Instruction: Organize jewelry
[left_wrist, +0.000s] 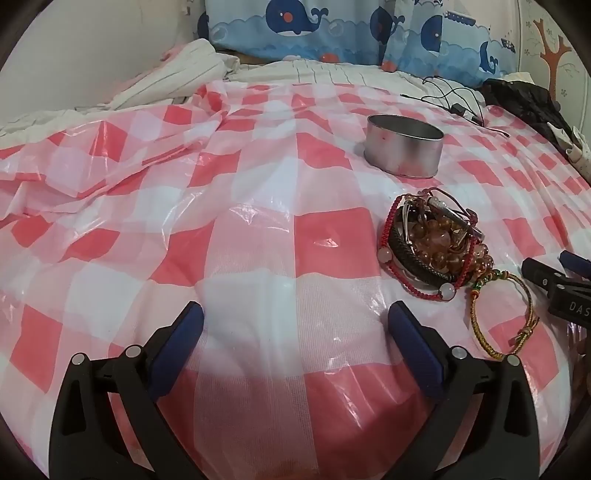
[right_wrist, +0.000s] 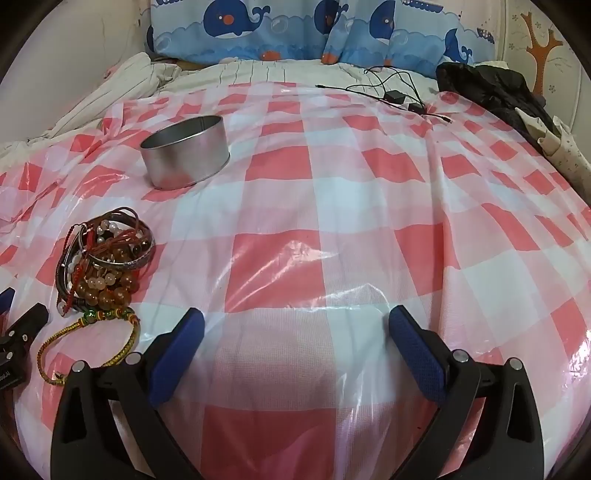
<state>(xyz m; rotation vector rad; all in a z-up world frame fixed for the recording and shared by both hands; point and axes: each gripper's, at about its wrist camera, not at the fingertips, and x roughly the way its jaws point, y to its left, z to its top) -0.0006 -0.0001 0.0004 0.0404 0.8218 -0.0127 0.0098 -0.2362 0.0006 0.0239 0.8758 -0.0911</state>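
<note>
A pile of bracelets (left_wrist: 434, 242) lies on the pink-and-white checked plastic cloth (left_wrist: 184, 221): amber beads, red cords, a dark braided band, a metal bangle. A gold-green woven bracelet (left_wrist: 506, 314) lies just in front of it. An open round metal tin (left_wrist: 404, 146) stands behind the pile. My left gripper (left_wrist: 295, 317) is open and empty, left of the pile. In the right wrist view the pile (right_wrist: 105, 258), woven bracelet (right_wrist: 88, 343) and tin (right_wrist: 184, 151) sit to the left. My right gripper (right_wrist: 295, 321) is open and empty, right of them.
Whale-print pillows (right_wrist: 295, 29) and a striped white sheet (right_wrist: 110, 92) lie at the back. Black cables with adapters (right_wrist: 395, 94) and a black bag (right_wrist: 491, 88) sit at the back right. The other gripper shows at each view's edge (left_wrist: 554, 284).
</note>
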